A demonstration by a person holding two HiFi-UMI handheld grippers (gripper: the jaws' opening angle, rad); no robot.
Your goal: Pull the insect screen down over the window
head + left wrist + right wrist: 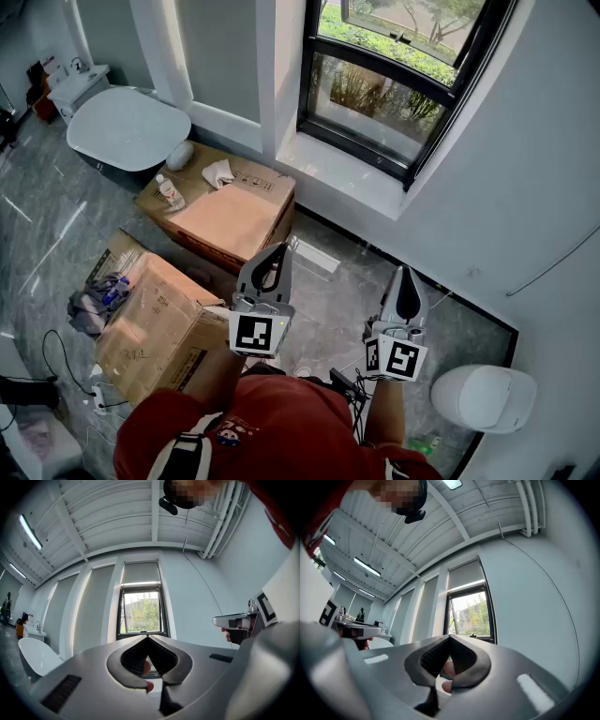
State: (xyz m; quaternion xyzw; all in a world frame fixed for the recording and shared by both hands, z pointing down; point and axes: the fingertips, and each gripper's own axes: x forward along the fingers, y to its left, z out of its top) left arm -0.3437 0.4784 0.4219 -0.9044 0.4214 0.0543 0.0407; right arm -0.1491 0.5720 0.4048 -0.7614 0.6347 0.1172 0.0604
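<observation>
The black-framed window point(403, 84) is set in the white wall ahead of me, with greenery outside; its lower sash is tilted open. In the left gripper view a pale grey panel point(140, 573) fills the opening above the window point(143, 609). It shows in the right gripper view too, as the panel point(464, 576) over the window point(471, 613). My left gripper point(278, 248) and right gripper point(407, 277) are held side by side in front of me, well short of the window. Both are shut with nothing between their jaws. Each gripper view looks slightly upward at the window.
Two cardboard boxes point(225, 211) point(155, 323) lie on the floor to my left, one with a bottle point(171, 194) on it. A white bathtub point(122, 127) stands beyond them. A white toilet point(483, 398) is at my right. The white sill point(347, 178) juts out under the window.
</observation>
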